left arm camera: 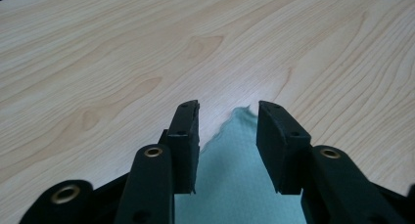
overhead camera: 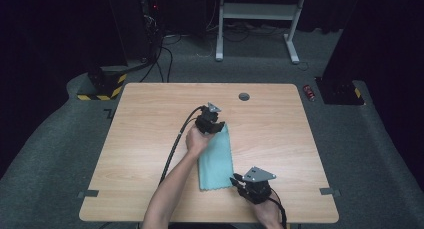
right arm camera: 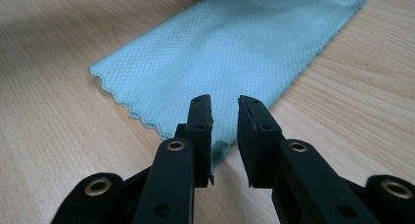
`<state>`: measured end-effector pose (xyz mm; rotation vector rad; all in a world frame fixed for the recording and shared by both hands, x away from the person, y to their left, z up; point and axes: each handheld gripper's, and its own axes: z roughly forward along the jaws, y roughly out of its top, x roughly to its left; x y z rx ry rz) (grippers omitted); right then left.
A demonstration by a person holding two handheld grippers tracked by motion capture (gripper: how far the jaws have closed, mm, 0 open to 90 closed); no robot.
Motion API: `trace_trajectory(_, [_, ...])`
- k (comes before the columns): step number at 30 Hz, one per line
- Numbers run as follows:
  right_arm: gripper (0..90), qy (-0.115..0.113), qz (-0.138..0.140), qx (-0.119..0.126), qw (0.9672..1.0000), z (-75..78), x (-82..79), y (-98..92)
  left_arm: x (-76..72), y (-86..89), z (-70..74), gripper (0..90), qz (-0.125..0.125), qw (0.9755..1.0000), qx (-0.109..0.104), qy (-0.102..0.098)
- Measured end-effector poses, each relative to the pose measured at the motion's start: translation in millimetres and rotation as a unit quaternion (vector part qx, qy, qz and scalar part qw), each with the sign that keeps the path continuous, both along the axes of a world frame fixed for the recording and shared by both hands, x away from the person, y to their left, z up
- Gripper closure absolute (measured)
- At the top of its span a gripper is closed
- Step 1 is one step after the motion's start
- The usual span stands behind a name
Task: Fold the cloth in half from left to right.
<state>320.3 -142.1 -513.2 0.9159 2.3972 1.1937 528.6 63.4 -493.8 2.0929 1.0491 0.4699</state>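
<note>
The left claw [left arm camera: 227,131] stands partly open over the far corner of the cloth [overhead camera: 216,158], its pads clear of the fabric and nothing held; the right claw [right arm camera: 225,123] has a narrower gap, straddles the cloth's near corner, and grips nothing either. The folded cloth lies flat on the tabletop [overhead camera: 140,139], lengthwise between the two claws. To finish the release well, I would lift both claws straight up off the cloth so neither pad snags an edge and spoils the fold.
</note>
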Motion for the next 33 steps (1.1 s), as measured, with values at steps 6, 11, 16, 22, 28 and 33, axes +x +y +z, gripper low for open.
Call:
trace_trajectory(6, [75.3,0.004,0.012,-0.011,0.9998,-2.2,10.2,11.8,-5.6,24.4,-2.3,57.4,0.025,0.9997,0.000,0.007])
trace_trajectory(11, [74.5,0.012,0.014,-0.014,0.9997,-5.0,14.0,14.9,-10.0,37.2,-8.8,54.6,0.044,0.9990,0.000,0.012])
trace_trajectory(16, [74.0,0.018,0.017,-0.019,0.9995,-7.3,14.7,16.7,-12.1,49.2,-16.2,51.2,0.061,0.9980,0.002,0.018])
trace_trajectory(22, [73.7,0.026,0.018,-0.025,0.9992,-9.5,15.0,17.8,-12.0,60.9,-22.8,49.3,0.077,0.9964,0.033,0.011])
trace_trajectory(28, [73.7,0.028,0.019,-0.027,0.9990,-10.3,14.7,18.5,-9.5,69.4,-22.1,46.9,0.096,0.9944,0.042,0.010])
trace_trajectory(33, [73.7,0.030,0.019,-0.027,0.9990,-10.2,15.2,18.3,-16.1,81.1,-16.3,45.4,0.103,0.9943,-0.016,0.021])
